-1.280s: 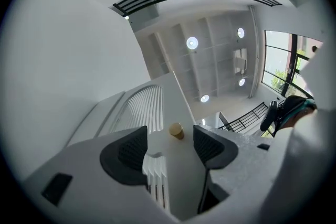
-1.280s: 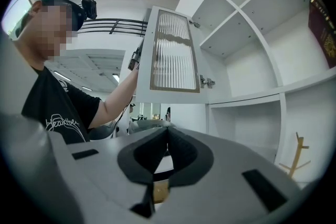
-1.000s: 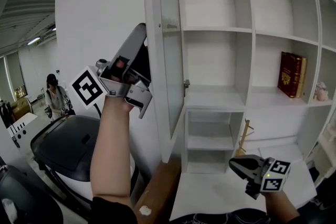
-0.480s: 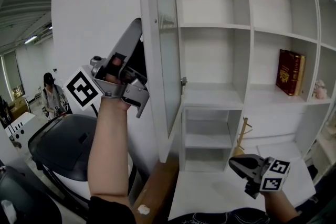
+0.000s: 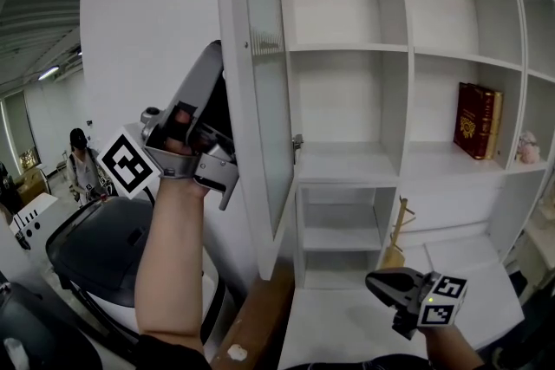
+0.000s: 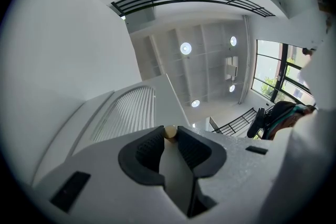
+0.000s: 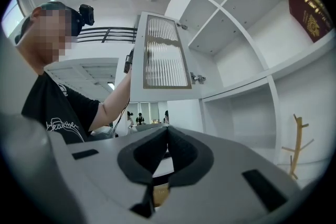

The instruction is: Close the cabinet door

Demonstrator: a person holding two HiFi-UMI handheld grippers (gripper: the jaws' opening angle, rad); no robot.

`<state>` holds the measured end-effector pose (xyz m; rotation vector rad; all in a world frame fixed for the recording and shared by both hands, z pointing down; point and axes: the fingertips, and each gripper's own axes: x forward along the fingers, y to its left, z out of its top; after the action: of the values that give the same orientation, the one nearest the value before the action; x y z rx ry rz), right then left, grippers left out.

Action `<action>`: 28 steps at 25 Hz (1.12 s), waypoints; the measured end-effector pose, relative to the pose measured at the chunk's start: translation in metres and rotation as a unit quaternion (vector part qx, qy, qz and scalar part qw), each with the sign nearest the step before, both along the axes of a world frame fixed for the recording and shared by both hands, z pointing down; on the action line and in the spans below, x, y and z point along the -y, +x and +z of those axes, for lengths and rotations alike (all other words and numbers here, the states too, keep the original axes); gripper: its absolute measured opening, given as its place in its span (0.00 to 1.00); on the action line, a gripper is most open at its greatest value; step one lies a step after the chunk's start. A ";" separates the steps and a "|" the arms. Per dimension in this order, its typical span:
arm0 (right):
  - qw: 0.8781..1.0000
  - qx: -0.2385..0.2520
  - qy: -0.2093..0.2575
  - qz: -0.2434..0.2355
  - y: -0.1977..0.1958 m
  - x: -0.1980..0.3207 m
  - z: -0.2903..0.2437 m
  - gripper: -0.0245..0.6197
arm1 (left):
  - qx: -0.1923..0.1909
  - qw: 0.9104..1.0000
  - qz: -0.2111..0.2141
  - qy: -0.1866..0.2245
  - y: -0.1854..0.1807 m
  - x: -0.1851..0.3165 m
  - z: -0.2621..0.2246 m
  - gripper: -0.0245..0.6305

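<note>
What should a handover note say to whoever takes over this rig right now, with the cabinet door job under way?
Left gripper: raised, and its fingers have just closed on the small knob at the edge of the cabinet door.
Right gripper: held low, fingers together, empty.
Door: wide open, standing out from the white cabinet.
Done: knob gripped.
Left: swing the door shut against the cabinet, then release the knob.

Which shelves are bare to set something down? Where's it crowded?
Bare: the compartments right of the open ribbed-glass cabinet door, top to bottom. Crowded: the far-right shelf with the dark red book and small pale figurine; the wooden branch stand below.
</note>
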<state>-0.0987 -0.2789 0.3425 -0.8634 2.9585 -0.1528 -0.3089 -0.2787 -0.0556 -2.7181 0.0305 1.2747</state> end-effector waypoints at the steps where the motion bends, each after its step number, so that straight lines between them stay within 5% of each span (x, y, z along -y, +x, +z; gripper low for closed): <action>1: 1.000 0.003 -0.003 -0.001 0.000 0.000 0.001 0.05 | 0.000 1.000 0.000 0.000 0.000 0.000 0.000 0.16; 13: 0.999 0.023 -0.022 -0.018 0.023 0.005 0.002 0.05 | 0.018 1.000 -0.010 0.006 0.018 -0.011 -0.002 0.16; 28: 0.998 0.043 -0.022 -0.051 0.075 0.027 -0.006 0.05 | 0.058 0.991 -0.118 0.013 0.105 -0.004 0.003 0.15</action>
<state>-0.0234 -0.3058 0.3369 -0.6930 2.9298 -0.2534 -0.2034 -0.2750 -0.0524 -2.6655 0.3107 1.0439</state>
